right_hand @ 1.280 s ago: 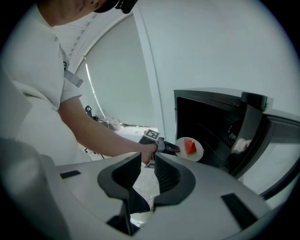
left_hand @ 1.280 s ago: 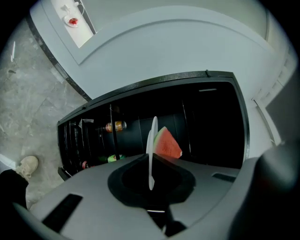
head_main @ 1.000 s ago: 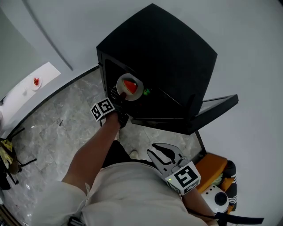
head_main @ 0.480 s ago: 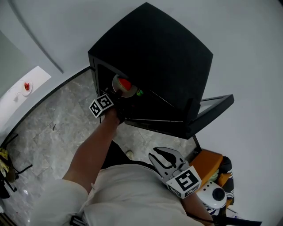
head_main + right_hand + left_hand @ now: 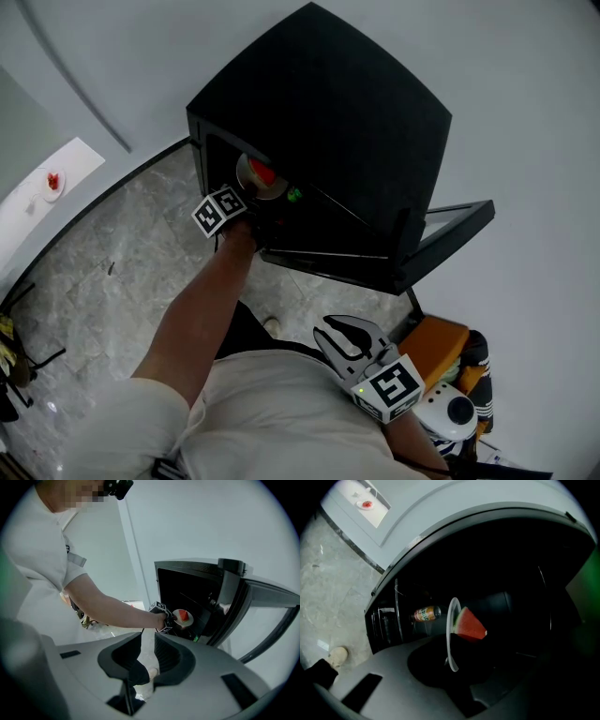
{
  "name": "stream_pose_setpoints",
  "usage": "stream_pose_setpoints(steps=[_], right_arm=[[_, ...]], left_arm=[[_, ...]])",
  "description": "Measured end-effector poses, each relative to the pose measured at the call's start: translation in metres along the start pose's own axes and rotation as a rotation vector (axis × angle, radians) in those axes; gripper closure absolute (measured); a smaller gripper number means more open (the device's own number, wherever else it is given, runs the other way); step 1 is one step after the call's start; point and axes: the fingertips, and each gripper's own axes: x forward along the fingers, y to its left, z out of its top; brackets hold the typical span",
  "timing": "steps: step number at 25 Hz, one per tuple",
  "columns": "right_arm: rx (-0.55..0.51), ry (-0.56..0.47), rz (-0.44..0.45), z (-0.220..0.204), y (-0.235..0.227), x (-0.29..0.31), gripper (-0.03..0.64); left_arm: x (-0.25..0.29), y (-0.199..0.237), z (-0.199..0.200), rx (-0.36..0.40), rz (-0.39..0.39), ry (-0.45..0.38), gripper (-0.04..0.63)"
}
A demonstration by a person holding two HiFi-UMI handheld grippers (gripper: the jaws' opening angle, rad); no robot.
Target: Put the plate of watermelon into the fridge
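1. Fridge [image 5: 319, 122]: small black box with a dark interior. Its door [image 5: 448, 221] is swung wide open to the person's right.
2. Right gripper [image 5: 147, 654]: parked low by the person's body. Fingers are a little apart with nothing between them.
3. Left gripper [image 5: 451, 654]: reaches into the fridge mouth, fingers clamped on the plate's near rim.
4. Plate [image 5: 451, 620]: white, just inside the fridge opening and carried by that one edge. Can't tell if a shelf is under it yet. Likely stiff, light and breakable with a smooth rim. A one-edge pinch can let it droop, so bite deep on the rim and keep it level.
5. Watermelon [image 5: 469, 625]: one red wedge lying loose on the plate. Probably wet and soft, and it will slide if the plate tips. Carry it by the plate, not the fruit.
6. Can [image 5: 425, 614]: lies on its side deeper inside, apart from the plate.
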Motion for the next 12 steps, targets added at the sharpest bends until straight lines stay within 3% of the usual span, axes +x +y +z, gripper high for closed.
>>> stream_pose_setpoints(steps=[6, 12], right_arm=[[-0.005, 0.004, 0.003, 0.0009, 0.0002, 0.0013, 0.518], [0.008, -0.002, 0.003, -0.0011, -0.0027, 0.0001, 0.518]], left_arm=[[0.0019, 0.0062, 0.0024, 0.178, 0.164, 0.012, 0.544], [0.0048, -0.0013, -0.0055, 0.316, 0.246, 0.05, 0.48]])
